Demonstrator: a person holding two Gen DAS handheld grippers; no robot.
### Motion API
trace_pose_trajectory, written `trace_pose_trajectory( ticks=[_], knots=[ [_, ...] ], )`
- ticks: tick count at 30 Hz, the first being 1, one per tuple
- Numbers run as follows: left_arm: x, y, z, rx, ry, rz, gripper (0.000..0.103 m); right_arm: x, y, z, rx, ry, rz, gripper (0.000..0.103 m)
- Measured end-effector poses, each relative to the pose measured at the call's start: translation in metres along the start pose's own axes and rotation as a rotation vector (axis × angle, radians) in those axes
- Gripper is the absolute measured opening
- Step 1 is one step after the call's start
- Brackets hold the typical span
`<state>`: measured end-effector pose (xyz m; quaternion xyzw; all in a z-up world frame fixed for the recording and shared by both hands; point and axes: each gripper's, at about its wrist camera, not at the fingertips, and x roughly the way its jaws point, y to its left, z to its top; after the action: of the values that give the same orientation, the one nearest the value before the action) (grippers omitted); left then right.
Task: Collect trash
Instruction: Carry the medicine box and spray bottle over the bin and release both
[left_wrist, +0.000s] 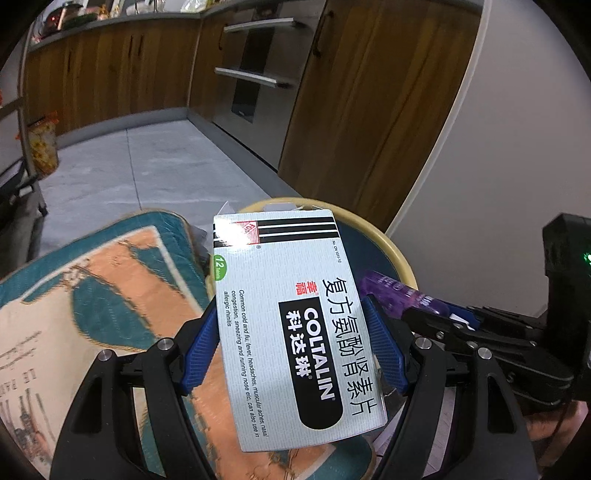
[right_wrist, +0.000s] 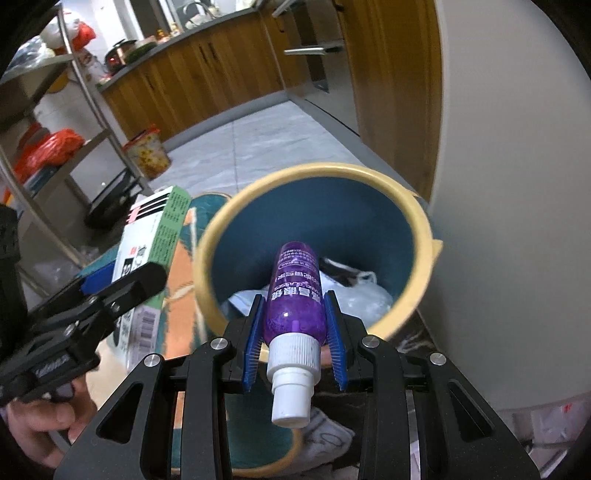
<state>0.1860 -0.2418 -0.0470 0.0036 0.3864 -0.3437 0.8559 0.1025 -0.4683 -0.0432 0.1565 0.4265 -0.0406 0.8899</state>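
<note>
The round waste bin (right_wrist: 417, 218) has a pale yellow rim and a deep teal-blue inside, with white crumpled plastic (right_wrist: 365, 299) lying in it. Over the bin, the white cardboard medicine box (left_wrist: 291, 314) shows three black stripes, a red emblem, a green tab, red and black characters and a black panel lettered in white; its side, seen from the right wrist, is green with dark print. The clear purple plastic spray bottle (right_wrist: 295, 295) carries white lettering and a white ribbed cap and nozzle. Both claws are black with blue ridged pads (left_wrist: 201, 347). Beside the bin, the woven mat (left_wrist: 110, 288) is teal, peach and cream. Beyond the bin lie a grey tiled floor (left_wrist: 155, 166) and brown wood-grain cabinets (left_wrist: 369, 92).
</note>
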Motion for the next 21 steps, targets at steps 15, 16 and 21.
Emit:
trace_pose_trajectory(
  ticks=[15, 16, 21],
  knots=[
    [0.066, 0.008, -0.002, -0.063, 0.125, -0.065, 0.074, 0.018, -0.01, -0.007, -0.001, 0.068, -0.042, 0.034],
    [0.07, 0.009, -0.002, -0.068, 0.132, -0.063, 0.074, 0.018, -0.01, -0.007, -0.001, 0.072, -0.041, 0.034],
    [0.079, 0.009, -0.001, -0.081, 0.137, -0.067, 0.074, 0.023, -0.009, -0.009, -0.003, 0.089, -0.043, 0.034]
  ],
)
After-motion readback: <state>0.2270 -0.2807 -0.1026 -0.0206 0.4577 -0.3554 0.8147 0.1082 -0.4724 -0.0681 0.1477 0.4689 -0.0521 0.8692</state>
